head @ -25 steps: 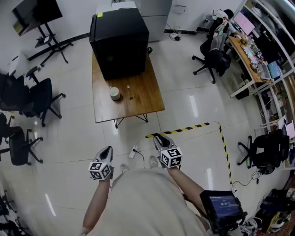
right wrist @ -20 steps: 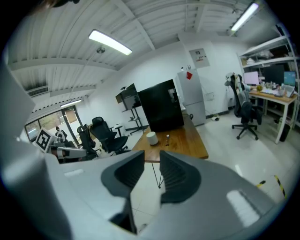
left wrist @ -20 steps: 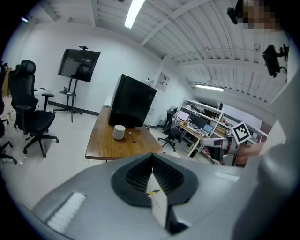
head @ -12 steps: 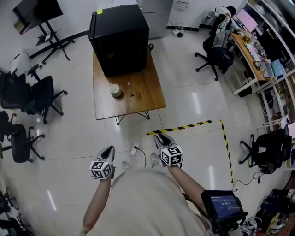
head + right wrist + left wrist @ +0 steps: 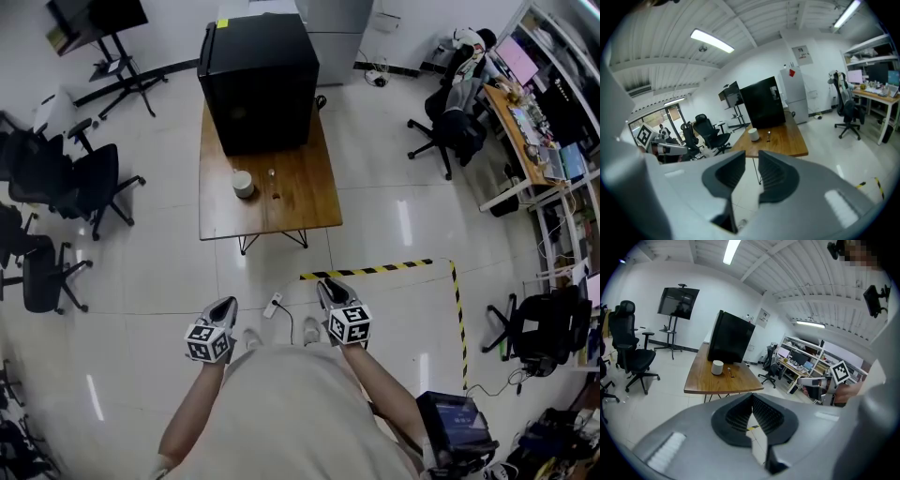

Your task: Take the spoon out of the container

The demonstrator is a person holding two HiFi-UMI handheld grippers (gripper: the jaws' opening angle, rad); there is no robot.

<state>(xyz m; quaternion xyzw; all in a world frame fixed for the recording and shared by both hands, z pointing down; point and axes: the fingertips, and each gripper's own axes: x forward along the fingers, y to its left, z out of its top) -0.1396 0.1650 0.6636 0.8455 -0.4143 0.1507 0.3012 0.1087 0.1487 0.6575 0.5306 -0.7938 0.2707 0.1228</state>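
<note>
Far ahead, a white cup-like container stands on a wooden table; it also shows in the left gripper view and the right gripper view. A small slim object lies beside it, too small to identify. No spoon can be made out. My left gripper is held low over the floor with its jaw tips touching and nothing in them. My right gripper is level with it, with a narrow gap between its jaws and nothing in that gap.
A big black cabinet fills the table's far end. Office chairs stand to the left and another chair to the right. Yellow-black tape marks the floor, and a power strip with cable lies by my feet.
The table and cabinet have shifted slightly right and down in the head view. Both grippers keep the same pose in front of the body.
</note>
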